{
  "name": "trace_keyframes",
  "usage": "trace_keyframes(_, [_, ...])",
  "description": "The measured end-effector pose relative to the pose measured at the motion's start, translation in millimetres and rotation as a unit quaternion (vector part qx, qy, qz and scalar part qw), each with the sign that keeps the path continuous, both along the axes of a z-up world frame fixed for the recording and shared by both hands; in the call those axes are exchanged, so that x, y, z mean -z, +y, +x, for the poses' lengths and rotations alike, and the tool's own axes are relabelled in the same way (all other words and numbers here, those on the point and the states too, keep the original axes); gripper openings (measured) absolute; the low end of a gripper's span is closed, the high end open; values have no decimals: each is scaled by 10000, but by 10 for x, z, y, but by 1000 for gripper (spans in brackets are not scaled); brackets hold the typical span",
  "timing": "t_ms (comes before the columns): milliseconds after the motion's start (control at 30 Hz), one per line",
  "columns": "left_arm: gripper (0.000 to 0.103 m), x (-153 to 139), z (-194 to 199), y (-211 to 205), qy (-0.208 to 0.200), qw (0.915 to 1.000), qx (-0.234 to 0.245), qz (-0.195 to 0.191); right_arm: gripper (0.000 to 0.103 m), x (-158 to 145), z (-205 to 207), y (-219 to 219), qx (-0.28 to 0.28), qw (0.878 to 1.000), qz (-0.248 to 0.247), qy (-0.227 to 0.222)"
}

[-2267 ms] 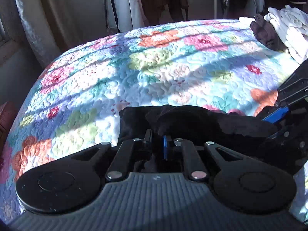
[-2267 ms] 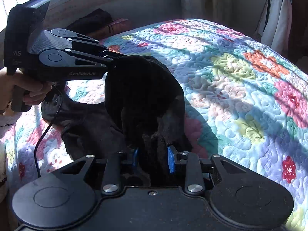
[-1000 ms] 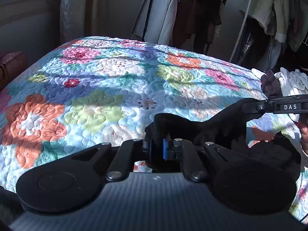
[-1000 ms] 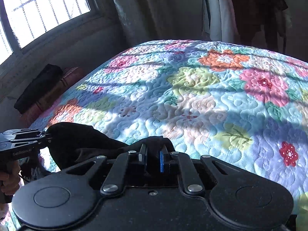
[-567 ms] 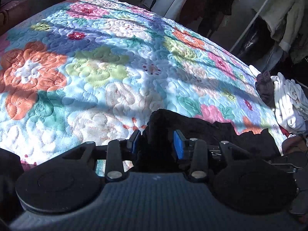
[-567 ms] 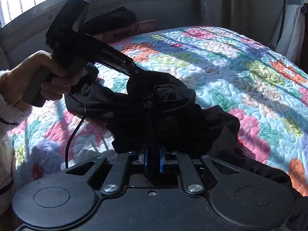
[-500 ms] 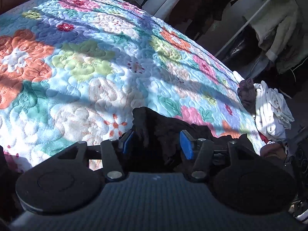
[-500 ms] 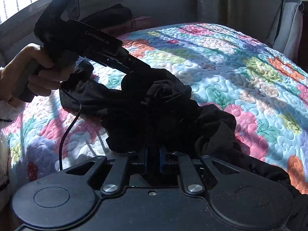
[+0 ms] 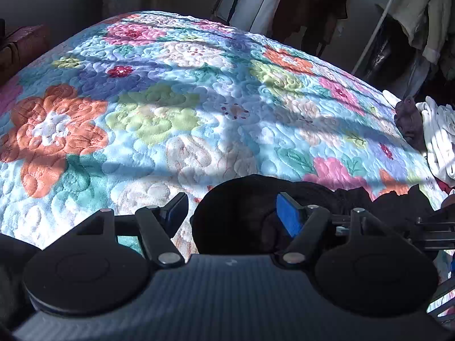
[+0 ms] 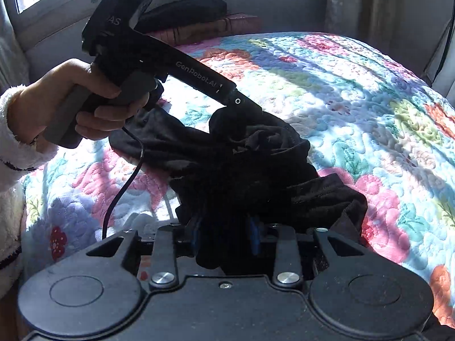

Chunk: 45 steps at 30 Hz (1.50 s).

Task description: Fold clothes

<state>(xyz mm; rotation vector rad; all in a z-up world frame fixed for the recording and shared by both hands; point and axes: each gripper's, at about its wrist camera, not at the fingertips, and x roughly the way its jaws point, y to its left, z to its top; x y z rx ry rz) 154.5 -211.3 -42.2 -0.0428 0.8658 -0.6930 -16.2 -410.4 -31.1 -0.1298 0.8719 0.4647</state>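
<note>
A black garment (image 10: 250,167) lies bunched on the flowered quilt (image 10: 369,99). In the left wrist view it (image 9: 236,213) sits between the fingers of my left gripper (image 9: 231,213), which is wide open; its blue pad (image 9: 287,216) shows at the right. My right gripper (image 10: 226,236) has its jaws parted with a thick fold of the black cloth between them. The left gripper body (image 10: 170,65), held in a hand, reaches down onto the garment's top in the right wrist view.
A pile of white and dark clothes (image 9: 435,139) lies at the quilt's right edge. Clothes hang on a rack (image 9: 312,5) behind the bed. A dark case with black cloth (image 10: 193,20) sits under the window. A cable (image 10: 125,182) hangs from the left gripper.
My left gripper has opened wide and let go of the black cloth. My right gripper's jaws have parted somewhat around the cloth. The garment has sunk onto the quilt.
</note>
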Motion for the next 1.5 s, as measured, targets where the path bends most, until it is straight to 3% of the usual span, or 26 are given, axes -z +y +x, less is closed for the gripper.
trace_keyframes(100, [68, 15, 136, 28, 70, 9993, 206, -293, 41, -203, 69, -382, 549, 9968, 572, -90])
trace_keyframes(167, [68, 56, 220, -49, 247, 9988, 398, -156, 47, -224, 136, -591, 879, 9933, 749, -64])
trace_keyframes(300, [69, 171, 279, -228, 289, 9950, 950, 129, 48, 33, 398, -871, 1402, 9867, 697, 429])
trace_keyframes(367, [69, 231, 299, -326, 344, 9935, 1057, 258, 49, 184, 522, -896, 1468, 9856, 616, 575])
trace_keyframes(500, [80, 333, 292, -419, 552, 9925, 1080, 119, 54, 316, 668, -834, 1217, 9890, 558, 632])
trace_keyframes(533, [74, 321, 281, -432, 479, 9927, 1100, 106, 54, 328, 688, -816, 1141, 9899, 562, 628])
trace_keyframes(567, [61, 310, 270, -444, 406, 9928, 1120, 93, 44, 339, 716, -800, 980, 9910, 632, 662])
trace_keyframes(600, [18, 290, 263, -455, 359, 9924, 1179, 68, 28, 347, 739, -790, 838, 9914, 712, 704])
trace_keyframes(633, [8, 247, 272, -458, 329, 9920, 1215, -46, 10, 341, 756, -799, 765, 9909, 799, 762])
trace_keyframes(700, [8, 154, 319, -440, 294, 9920, 1158, -398, 10, 265, 797, -851, 793, 9910, 785, 738])
trace_keyframes(767, [8, 91, 470, -404, 430, 9932, 728, -795, 10, 160, 854, -980, 858, 9913, 759, 648])
trace_keyframes(900, [8, -136, 828, -489, 29, 9958, 132, -904, 10, -78, 1046, -1430, 1617, 9857, 445, 181])
trace_keyframes(1100, [5, -470, 1384, -677, -626, 9895, -699, -1096, 9, -490, 1406, -2142, 2931, 9534, 152, -703])
trace_keyframes(1167, [6, -510, 1470, -786, -933, 9861, -925, -1017, 9, -581, 1452, -2366, 3515, 9292, 254, -1109])
trace_keyframes(1200, [12, -483, 1528, -859, -1016, 9856, -1057, -848, 9, -600, 1464, -2450, 3772, 9167, 251, -1294])
trace_keyframes(1267, [51, -334, 1660, -1020, -763, 9895, -1209, -190, 11, -523, 1511, -2544, 4199, 8959, 75, -1449])
trace_keyframes(1300, [75, -268, 1697, -1071, -617, 9896, -1294, 111, 12, -448, 1544, -2590, 4369, 8898, 94, -1314])
trace_keyframes(1333, [75, -209, 1690, -1084, -511, 9887, -1360, 361, 14, -374, 1559, -2624, 4562, 8827, 150, -1120])
trace_keyframes(1400, [75, -125, 1514, -983, -566, 9902, -1201, 441, 29, -259, 1477, -2654, 4874, 8684, 344, -849])
trace_keyframes(1433, [75, -113, 1400, -911, -596, 9915, -1084, 405, 41, -216, 1401, -2637, 4873, 8678, 496, -833])
trace_keyframes(1500, [78, -93, 1177, -764, -524, 9934, -924, 440, 42, -143, 1236, -2569, 4697, 8762, 789, -731])
